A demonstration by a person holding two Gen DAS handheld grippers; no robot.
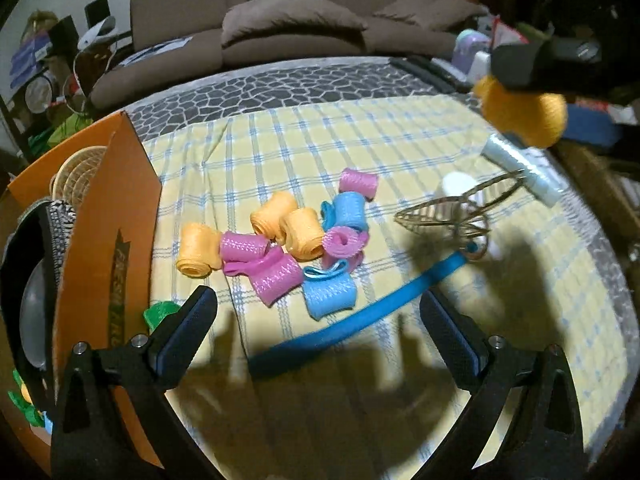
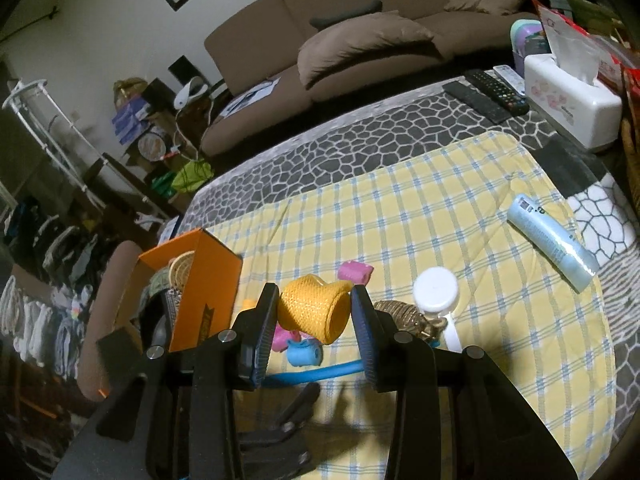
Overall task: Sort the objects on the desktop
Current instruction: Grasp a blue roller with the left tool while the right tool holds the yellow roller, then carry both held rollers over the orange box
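My right gripper (image 2: 314, 300) is shut on a yellow-orange mesh roll (image 2: 316, 312), held above the checked cloth (image 2: 400, 208). The left wrist view catches that same roll (image 1: 524, 110) hanging at the upper right under the right gripper (image 1: 520, 80). My left gripper (image 1: 316, 300) stands open and empty, low over the cloth. Just ahead of it lies a heap of pink, blue and orange mesh rolls (image 1: 280, 236). An orange cardboard box (image 1: 108, 216) with things inside stands to the left of the heap, and is also in the right wrist view (image 2: 204, 292).
A whisk with a blue handle (image 1: 360, 316) lies across the cloth beside a white lidded bottle (image 2: 436, 292). A pale blue tube (image 2: 548, 236) lies at the right. Remote controls (image 2: 484, 94) and a tissue box (image 2: 568, 104) sit at the table's far right. A brown sofa (image 2: 360, 40) stands behind.
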